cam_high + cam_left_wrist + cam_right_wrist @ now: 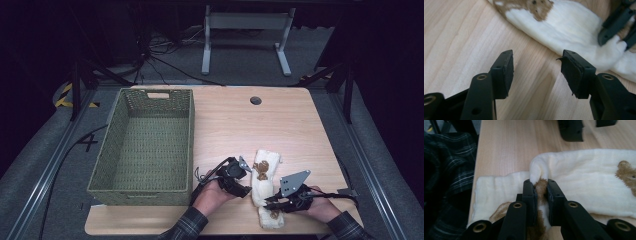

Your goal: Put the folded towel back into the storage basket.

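Cloth [265,187]: white with brown bears, lying on the table [280,125], just right of the green basket [145,145].
Right gripper [541,185]: pinched tight on a fold of the cloth.
Left gripper [537,65]: jaws apart, nothing in them, just beside the cloth.

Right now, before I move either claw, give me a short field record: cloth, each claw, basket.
cloth: cream towel with brown bear prints, folded into a strip on the table, right of the basket
left claw: left claw open, nothing between the pads, just short of the towel's edge
right claw: right claw shut on a pinched fold of the towel
basket: green woven basket on the table's left side, nothing inside
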A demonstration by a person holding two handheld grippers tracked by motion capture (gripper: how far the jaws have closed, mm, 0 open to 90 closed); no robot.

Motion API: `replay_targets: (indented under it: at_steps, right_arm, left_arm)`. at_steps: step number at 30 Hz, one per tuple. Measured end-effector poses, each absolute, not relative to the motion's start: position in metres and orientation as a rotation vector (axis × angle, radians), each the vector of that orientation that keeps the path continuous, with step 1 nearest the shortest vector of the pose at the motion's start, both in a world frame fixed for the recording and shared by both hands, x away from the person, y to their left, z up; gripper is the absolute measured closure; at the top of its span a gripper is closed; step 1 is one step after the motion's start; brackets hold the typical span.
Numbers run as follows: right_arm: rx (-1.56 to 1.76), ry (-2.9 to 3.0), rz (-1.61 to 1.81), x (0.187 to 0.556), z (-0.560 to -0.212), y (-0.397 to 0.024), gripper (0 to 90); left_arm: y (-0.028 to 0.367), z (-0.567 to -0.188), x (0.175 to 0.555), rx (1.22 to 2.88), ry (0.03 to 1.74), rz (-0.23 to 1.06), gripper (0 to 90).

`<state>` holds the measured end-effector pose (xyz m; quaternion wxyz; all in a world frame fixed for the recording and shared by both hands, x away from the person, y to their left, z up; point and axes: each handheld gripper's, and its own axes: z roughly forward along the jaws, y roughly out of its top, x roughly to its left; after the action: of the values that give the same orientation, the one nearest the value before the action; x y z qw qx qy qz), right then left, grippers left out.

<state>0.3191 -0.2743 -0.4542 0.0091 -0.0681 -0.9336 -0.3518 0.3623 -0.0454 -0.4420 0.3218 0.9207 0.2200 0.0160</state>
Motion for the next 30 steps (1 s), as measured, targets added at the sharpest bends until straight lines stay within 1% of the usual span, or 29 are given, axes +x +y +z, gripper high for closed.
replay_targets:
  at_steps: [5, 9, 13, 16, 19, 21, 28, 30]
  right_arm:
    - [-0.201, -2.907, -1.085, 0.317, -0.454, -0.275, 79.9]
    - [-0.202, -2.908, -1.078, 0.317, -0.453, -0.275, 79.9]
    - [-0.205, -2.895, -1.076, 0.318, -0.453, -0.275, 79.8]
    - [-0.209, -2.893, -1.076, 0.318, -0.454, -0.275, 79.6]
    - [-0.207, -2.889, -1.075, 0.319, -0.454, -0.275, 79.3]
    - [-0.205, -2.889, -1.075, 0.319, -0.454, -0.275, 79.3]
    - [-0.203, -2.885, -1.077, 0.319, -0.454, -0.275, 78.9]
    - [-0.201, -2.884, -1.078, 0.319, -0.454, -0.275, 78.8]
  left_arm:
    - [-0.056, -0.433, 0.372, 2.367, 0.544, 0.035, 40.1]
    - [-0.062, -0.430, 0.382, 2.345, 0.531, 0.060, 38.8]
    - [-0.072, -0.425, 0.393, 2.380, 0.495, 0.113, 36.9]
    - [-0.079, -0.424, 0.402, 2.383, 0.466, 0.108, 34.9]
    - [-0.089, -0.431, 0.421, 2.383, 0.448, 0.104, 33.5]
    - [-0.092, -0.435, 0.428, 2.383, 0.438, 0.088, 33.3]
    - [-0.105, -0.445, 0.453, 2.388, 0.394, 0.090, 32.1]
    - [-0.108, -0.448, 0.459, 2.374, 0.404, 0.059, 32.2]
